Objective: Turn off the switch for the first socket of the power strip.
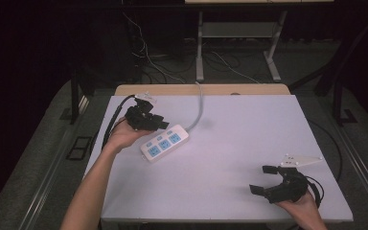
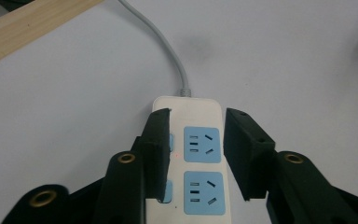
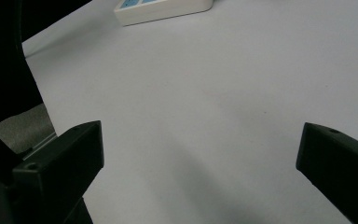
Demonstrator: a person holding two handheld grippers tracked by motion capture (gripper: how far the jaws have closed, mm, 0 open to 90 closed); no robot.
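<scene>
The left gripper sits over a white power strip on the table, one jaw at each long side of the strip. The jaws straddle the strip's cord end, blue sockets showing between them; the left jaw overlaps the strip's edge, while the right jaw stands just beside the opposite edge. Whether the pads press on the strip cannot be told. A grey cord runs from the strip's far end, straight ahead of the jaws, toward the table's wooden edge. The right gripper, held low near the table's front corner, has its jaws spread wide over bare tabletop, grasping nothing; the strip lies well ahead of it, to its left.
</scene>
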